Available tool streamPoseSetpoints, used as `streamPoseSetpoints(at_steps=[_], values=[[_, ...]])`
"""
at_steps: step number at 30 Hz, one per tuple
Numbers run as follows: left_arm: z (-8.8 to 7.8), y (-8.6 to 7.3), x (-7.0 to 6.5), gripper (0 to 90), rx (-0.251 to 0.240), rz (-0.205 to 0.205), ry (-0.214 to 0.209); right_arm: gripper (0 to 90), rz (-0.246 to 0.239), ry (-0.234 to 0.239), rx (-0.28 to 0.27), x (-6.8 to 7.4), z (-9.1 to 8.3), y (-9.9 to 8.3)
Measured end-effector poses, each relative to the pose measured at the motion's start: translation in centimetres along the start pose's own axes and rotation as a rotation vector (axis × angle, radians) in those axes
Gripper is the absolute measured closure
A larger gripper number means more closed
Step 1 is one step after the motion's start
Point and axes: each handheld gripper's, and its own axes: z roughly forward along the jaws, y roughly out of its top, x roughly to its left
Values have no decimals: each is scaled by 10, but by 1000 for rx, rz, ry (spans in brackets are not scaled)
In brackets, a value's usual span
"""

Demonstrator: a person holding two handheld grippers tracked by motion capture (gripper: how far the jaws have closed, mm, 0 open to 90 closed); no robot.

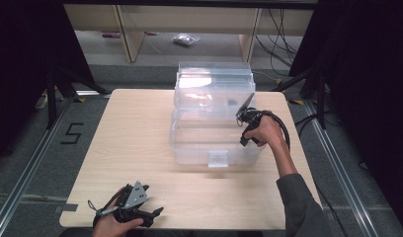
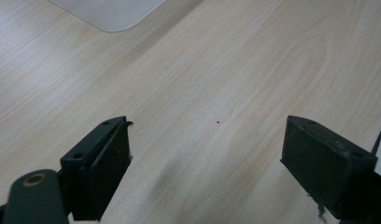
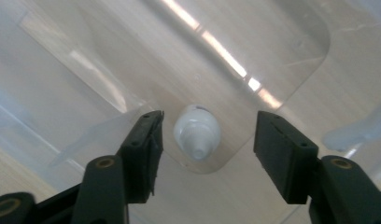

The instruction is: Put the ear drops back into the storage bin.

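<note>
A clear plastic storage box [image 1: 189, 140] stands on the middle of the wooden table [image 1: 130, 148], its lid tipped up at the back. My right gripper [image 1: 237, 114] reaches down into the box at its right side, jaws open. In the right gripper view a small white bottle [image 3: 197, 131] lies on the box floor [image 3: 254, 42], its cap pointing toward the camera, between the two open jaws of my right gripper [image 3: 207, 149] and apart from both. My left gripper [image 1: 157, 211] rests near the table's front edge, open. Bare wood lies between the jaws of the left gripper [image 2: 205, 154].
A corner of the clear box [image 2: 109, 11] shows at the top of the left gripper view. A latch tab [image 1: 218, 159] sticks out from the box's front wall. Beyond the table stand shelf legs [image 1: 130, 34], cables [image 1: 278, 34] and a small bag [image 1: 185, 39] on the floor.
</note>
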Motion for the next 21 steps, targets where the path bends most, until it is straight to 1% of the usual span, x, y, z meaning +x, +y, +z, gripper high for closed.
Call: streamPoseSetpoints(at_steps=[1,2,3,4,6,7,8,9,10,11,13,14,15,16,17,18,19,21], values=[[1,0,-1,150,-14,-7,-3,400,1,0,-18,0,-1,-1],[1,0,-1,150,-14,-6,-2,385,-27,-7,-40,-1,-3,-2],[1,-1,-1,150,-14,-6,-2,381,-7,-17,-33,0,-6,-3],[1,0,0,149,-9,-1,0,370,-41,-15,-58,-2,-6,-3],[1,0,0,150,-9,-2,1,352,0,19,-56,1,-8,-5],[1,0,0,150,-10,-3,1,351,-12,13,-67,1,-8,-5],[1,-1,-1,150,-15,-8,-3,350,-34,6,-75,0,-9,-6],[1,-1,-1,150,-13,-6,-2,348,-41,10,-81,1,-9,-7],[1,0,0,150,-8,0,1,342,-31,14,-77,3,-10,-7],[1,0,0,150,-7,0,0,333,-31,8,-77,4,-11,-7],[1,0,0,150,-7,0,1,321,-34,8,-89,6,-13,-8],[1,-1,0,150,-8,0,1,320,-44,9,-96,6,-14,-8],[1,-1,0,150,-7,0,1,316,-32,9,-101,8,-16,-9],[1,0,0,149,-8,-1,1,314,-40,6,-108,9,-17,-9],[1,0,0,150,-9,-1,1,312,-34,6,-107,10,-17,-9],[0,0,0,150,-9,-1,2,310,-47,1,-108,10,-19,-10],[1,-1,-1,150,-14,-7,-2,307,-46,-3,-108,11,-19,-10],[1,0,0,150,-9,-1,2,298,-45,-4,-116,13,-20,-11]])
